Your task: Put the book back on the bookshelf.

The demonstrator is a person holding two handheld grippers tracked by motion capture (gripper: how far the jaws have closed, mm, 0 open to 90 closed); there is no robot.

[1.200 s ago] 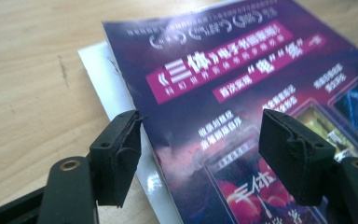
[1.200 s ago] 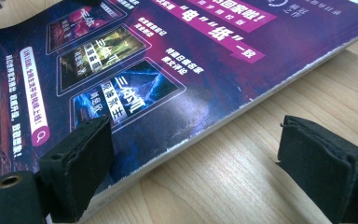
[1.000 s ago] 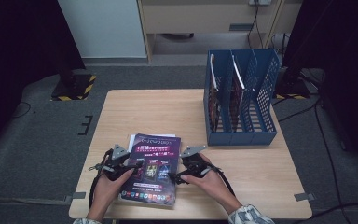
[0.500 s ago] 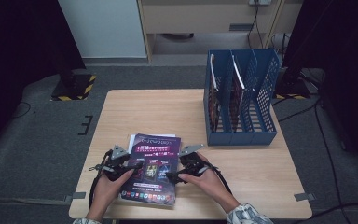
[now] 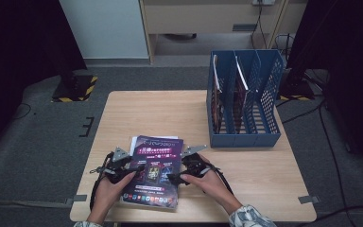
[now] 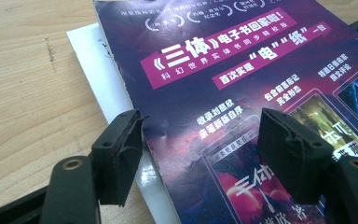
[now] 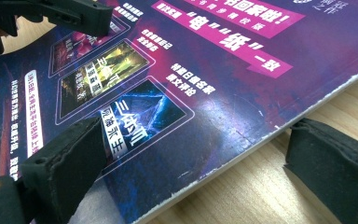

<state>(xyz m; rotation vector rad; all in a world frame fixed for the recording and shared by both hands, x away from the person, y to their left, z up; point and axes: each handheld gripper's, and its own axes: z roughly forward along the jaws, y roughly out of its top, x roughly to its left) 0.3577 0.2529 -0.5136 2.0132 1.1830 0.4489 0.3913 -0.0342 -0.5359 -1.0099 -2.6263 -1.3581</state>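
While the glossy purple magazine [image 5: 155, 170] is lying on the wooden surface [image 5: 170, 113], the left claw [image 6: 200, 154] and right claw [image 7: 205, 172] are straddling its edges, jaws apart.

A blue file rack [image 5: 246, 113] on the table [image 5: 170, 113] holds perhaps two magazines.

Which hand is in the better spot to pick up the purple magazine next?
Probably the right gripper: its open jaws straddle the magazine edge, one over the cover, one beside it on the table. The left gripper hangs above the cover.
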